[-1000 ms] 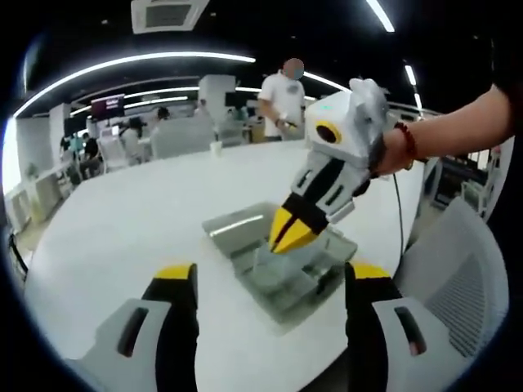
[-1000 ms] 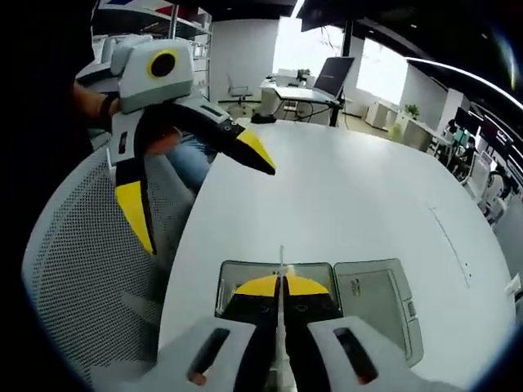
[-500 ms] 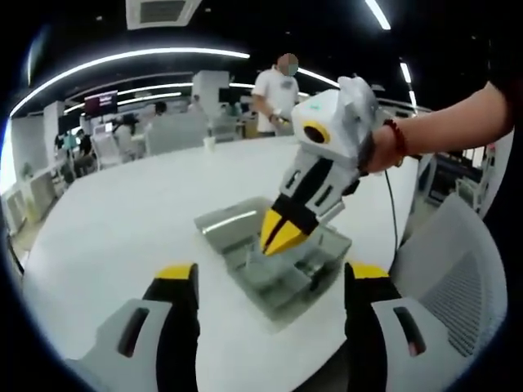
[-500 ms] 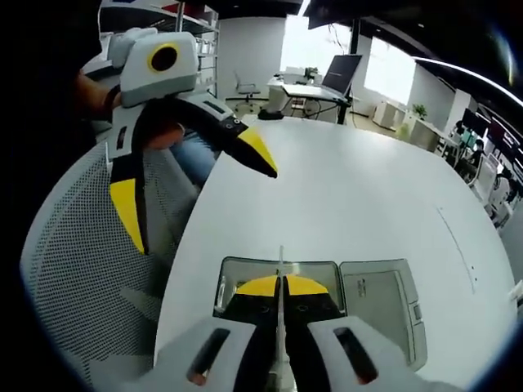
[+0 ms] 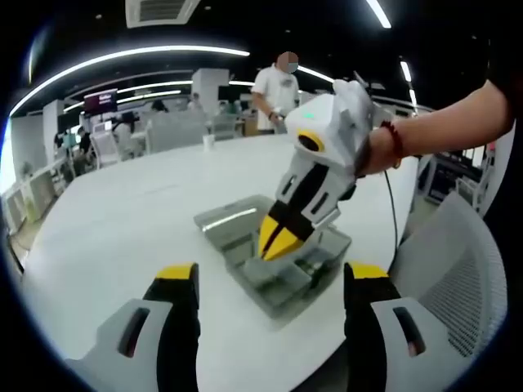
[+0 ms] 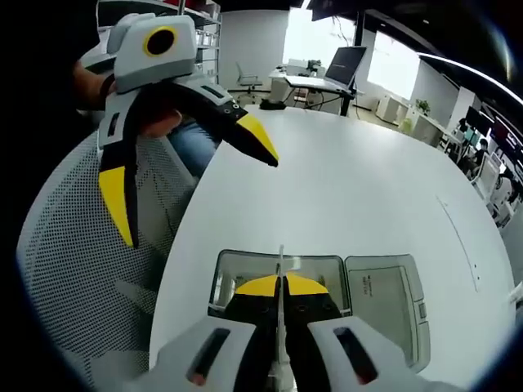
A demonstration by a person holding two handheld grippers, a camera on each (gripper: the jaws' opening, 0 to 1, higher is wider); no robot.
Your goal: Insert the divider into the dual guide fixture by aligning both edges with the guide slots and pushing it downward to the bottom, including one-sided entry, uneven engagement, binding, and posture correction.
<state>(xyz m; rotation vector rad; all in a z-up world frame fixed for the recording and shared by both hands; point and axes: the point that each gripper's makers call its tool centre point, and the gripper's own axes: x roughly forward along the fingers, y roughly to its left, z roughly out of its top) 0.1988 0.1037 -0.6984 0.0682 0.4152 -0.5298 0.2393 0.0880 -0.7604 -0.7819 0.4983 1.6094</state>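
You kept the right gripper (image 6: pixel 279 287) clamped on the thin divider (image 6: pixel 279 265), low at frame centre over the fixture (image 6: pixel 327 269), edge down for slot entry. Your left gripper (image 6: pixel 188 175) waited wide apart, upper left.

divider's (image 6: pixel 279 273) lower edge behind jaws

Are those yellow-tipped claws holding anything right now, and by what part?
The right gripper is shut on the divider, a thin clear sheet, pinching its upper edge above the fixture. The left gripper is open and holds nothing.
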